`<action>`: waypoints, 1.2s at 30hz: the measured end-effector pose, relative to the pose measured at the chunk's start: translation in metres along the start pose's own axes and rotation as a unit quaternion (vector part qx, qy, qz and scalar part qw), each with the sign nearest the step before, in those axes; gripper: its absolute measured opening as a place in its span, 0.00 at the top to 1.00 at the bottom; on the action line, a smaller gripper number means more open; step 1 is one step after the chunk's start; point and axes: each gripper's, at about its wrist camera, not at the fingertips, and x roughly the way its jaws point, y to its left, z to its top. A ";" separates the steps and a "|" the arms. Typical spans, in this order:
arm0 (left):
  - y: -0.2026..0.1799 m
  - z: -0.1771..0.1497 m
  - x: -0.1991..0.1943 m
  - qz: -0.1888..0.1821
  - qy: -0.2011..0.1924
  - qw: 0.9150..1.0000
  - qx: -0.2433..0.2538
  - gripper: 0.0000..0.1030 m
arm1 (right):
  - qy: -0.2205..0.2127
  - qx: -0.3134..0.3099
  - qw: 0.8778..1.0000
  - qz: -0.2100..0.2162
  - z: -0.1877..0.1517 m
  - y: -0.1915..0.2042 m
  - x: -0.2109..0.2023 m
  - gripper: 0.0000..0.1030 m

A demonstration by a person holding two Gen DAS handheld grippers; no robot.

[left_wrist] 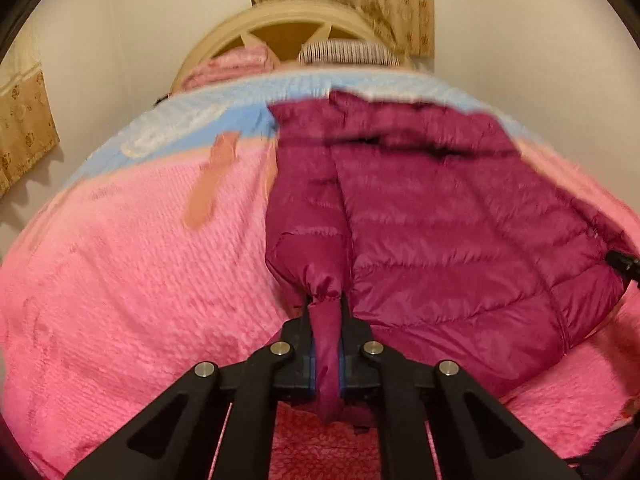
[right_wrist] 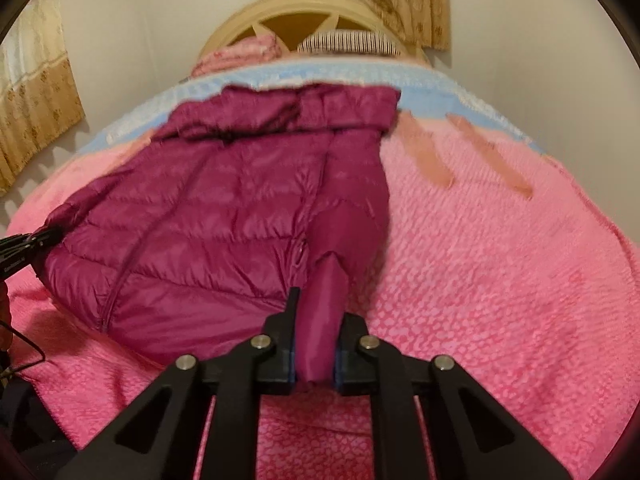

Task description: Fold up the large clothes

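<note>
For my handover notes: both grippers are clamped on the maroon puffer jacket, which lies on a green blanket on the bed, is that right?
Not quite: the blanket is pink, as the left wrist view shows. Both the left gripper and right gripper are clamped on the maroon puffer jacket.

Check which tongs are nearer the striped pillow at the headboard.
Right, marginally; it's close. Both tongs, left and right, clamp cuffs of the magenta quilted puffer jacket at the bed's near end, far from the striped pillow.
</note>
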 end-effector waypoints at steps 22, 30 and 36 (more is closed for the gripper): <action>0.018 0.111 -0.053 0.020 -0.143 0.990 0.005 0.96 | -0.194 0.014 0.981 -0.003 0.103 -0.004 -0.078 0.92; 0.024 0.160 0.014 0.049 -0.136 0.989 0.008 0.95 | -0.190 0.016 0.982 -0.014 0.146 -0.007 -0.047 0.92; 0.025 0.183 0.069 0.075 -0.128 0.989 0.006 0.92 | -0.173 0.013 0.984 -0.031 0.173 -0.010 -0.006 0.92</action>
